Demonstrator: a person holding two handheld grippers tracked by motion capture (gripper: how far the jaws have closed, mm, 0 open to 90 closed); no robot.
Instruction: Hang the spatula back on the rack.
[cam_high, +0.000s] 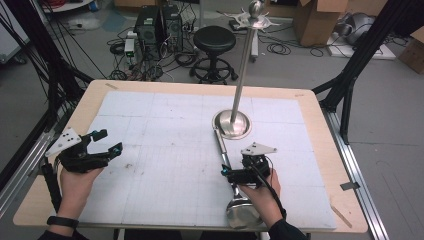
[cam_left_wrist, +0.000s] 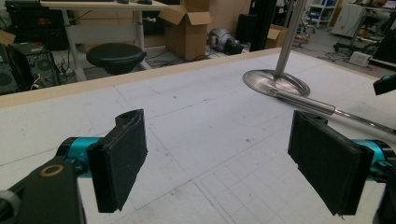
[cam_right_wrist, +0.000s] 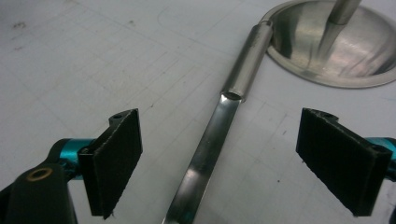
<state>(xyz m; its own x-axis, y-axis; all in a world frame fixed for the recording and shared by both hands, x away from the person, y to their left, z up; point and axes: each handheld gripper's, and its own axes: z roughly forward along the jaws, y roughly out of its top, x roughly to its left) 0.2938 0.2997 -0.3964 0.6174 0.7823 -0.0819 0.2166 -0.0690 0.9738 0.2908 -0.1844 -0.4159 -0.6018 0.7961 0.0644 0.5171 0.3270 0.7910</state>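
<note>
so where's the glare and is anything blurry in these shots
Right gripper view: bright glare streaks along the ladle handle, and the stand base reflects its pole. Left gripper view: the jaws are soft up close, the table sharper. High view: even light, the ladle bowl gleams.

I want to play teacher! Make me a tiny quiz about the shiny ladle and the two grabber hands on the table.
1. True or false: the right gripper is clamped shut on the long shiny steel ladle.
2. Which gripper has the ladle's handle between its jaws? A) left gripper B) right gripper
3. Fill in: the ladle's handle tip lies by the round base of the upright steel ____.

Key: 1. false, its jaws stand wide apart; 2. B; 3. stand
</note>
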